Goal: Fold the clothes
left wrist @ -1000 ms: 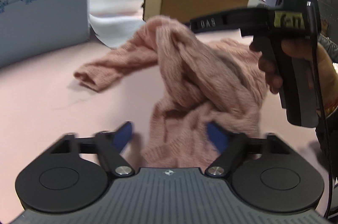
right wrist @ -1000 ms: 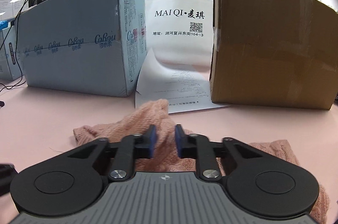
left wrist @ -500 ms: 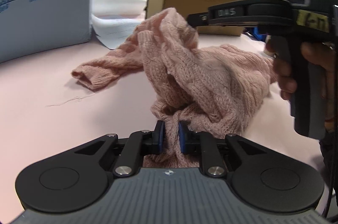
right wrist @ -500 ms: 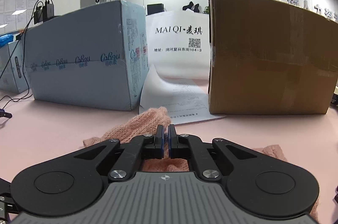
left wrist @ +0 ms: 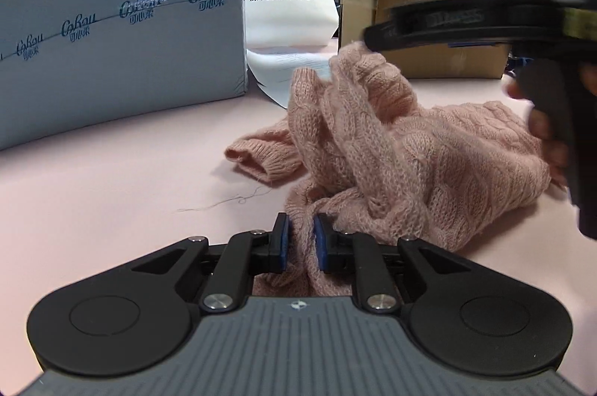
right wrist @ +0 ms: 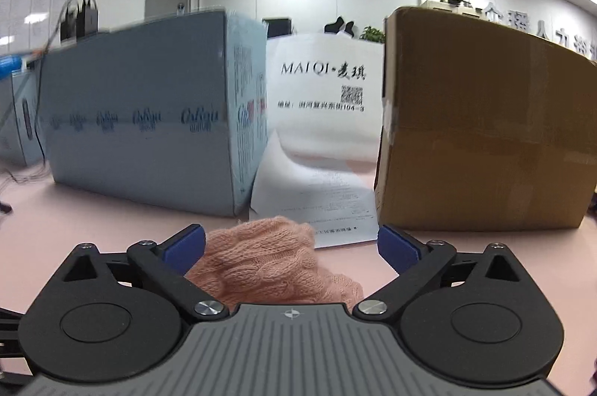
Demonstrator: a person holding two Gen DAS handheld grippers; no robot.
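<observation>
**One edge pinned, the other let go**

On the pink table [left wrist: 112, 194], in my left wrist view, the pink cable-knit sweater [left wrist: 429, 153] lies bunched right of centre, one ribbed cuff [left wrist: 257, 159] trailing out to the left. My left gripper [left wrist: 301, 239] is clamped narrow on a near fold of the knit; the blue pads press the fabric from both sides. I hold that edge as an anchor, I judge, so the garment can be pulled out flat rather than dragged as a lump. A raised peak of sweater stands at the far side, just under the nose of my right gripper [left wrist: 447, 22], which comes in from the right with a hand [left wrist: 541, 123] on its handle. A loose thread [left wrist: 224, 203] lies on the table to the left. Behind stand a blue carton [left wrist: 123, 34], a white printed bag [left wrist: 287, 4] and a brown cardboard box [left wrist: 429, 4].

In my right wrist view, the jaws of the right gripper [right wrist: 291, 246] are opening and stand wide. The sweater [right wrist: 268, 265] mounds up between them, lying close against the left pad and well clear of the right one, so nothing is gripped here. I read this as a release of that raised part, letting it drop so I can take a better hold elsewhere. The picture is blurred, so finer contact I cannot tell. Folding proper looks barely begun: the garment is crumpled, not spread.
</observation>
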